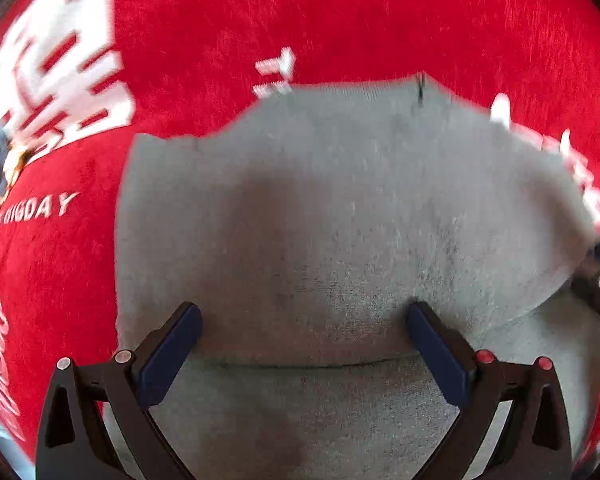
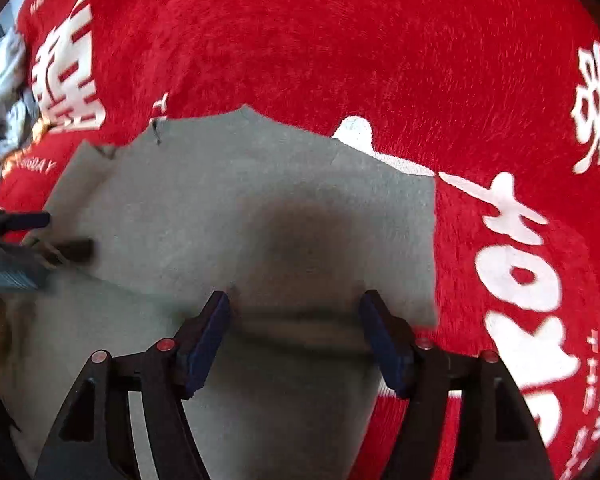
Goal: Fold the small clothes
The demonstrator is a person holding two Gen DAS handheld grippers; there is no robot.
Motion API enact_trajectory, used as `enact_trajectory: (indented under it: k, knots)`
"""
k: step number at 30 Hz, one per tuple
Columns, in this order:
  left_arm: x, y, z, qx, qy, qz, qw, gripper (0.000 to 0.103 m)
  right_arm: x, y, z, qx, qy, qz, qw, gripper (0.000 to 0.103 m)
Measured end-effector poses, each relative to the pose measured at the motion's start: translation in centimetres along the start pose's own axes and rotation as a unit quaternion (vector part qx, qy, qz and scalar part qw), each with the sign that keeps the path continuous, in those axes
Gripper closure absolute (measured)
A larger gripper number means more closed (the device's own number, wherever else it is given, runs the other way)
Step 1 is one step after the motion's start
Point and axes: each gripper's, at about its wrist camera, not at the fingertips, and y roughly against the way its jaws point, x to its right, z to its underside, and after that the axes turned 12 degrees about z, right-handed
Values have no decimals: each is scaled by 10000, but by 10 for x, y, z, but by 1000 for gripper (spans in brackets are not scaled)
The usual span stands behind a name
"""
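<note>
A home setting, most likely: the whole work surface is a plush red cloth (image 2: pixel 340 40) printed with large white festive characters (image 2: pixel 70 80) at ten o'clock and English words such as "HAPPY" and "BIGDAY". Blurred household clutter (image 2: pixel 0 64) sits beyond its edge at nine o'clock.

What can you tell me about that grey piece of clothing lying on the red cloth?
The grey garment is soft, knit-looking fabric, lying flat on the red cloth that bears white lettering. One layer is folded over another, leaving a fold edge near the camera. Its far edge is uneven, with a short dark mark. Both tools hover over it with jaws open, gripping nothing. The kind of garment cannot be told.
</note>
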Motion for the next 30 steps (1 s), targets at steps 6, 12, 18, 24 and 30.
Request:
enact_trajectory:
  k: [6, 12, 18, 24, 30]
  knots:
    - [-15, 16, 39, -182, 101, 119, 9997, 0, -43, 18, 47, -164, 203, -128, 9996, 21]
    - [-60, 36, 70, -121, 456, 67, 9989, 0, -50, 53, 106, -58, -3, 37, 10000, 16]
    - [-69, 51, 44, 224, 745, 319, 9965, 0, -45, 77, 128, -184, -399, -175, 9989, 15]
    - [-106, 14, 47, -70, 724, -338, 9968, 0, -35, 96, 138, -174, -612, -65, 9980, 15]
    - [-130, 46, 85, -156, 654, -765, 9948, 0, 3, 95, 171, -508, -999, 133, 9936, 15]
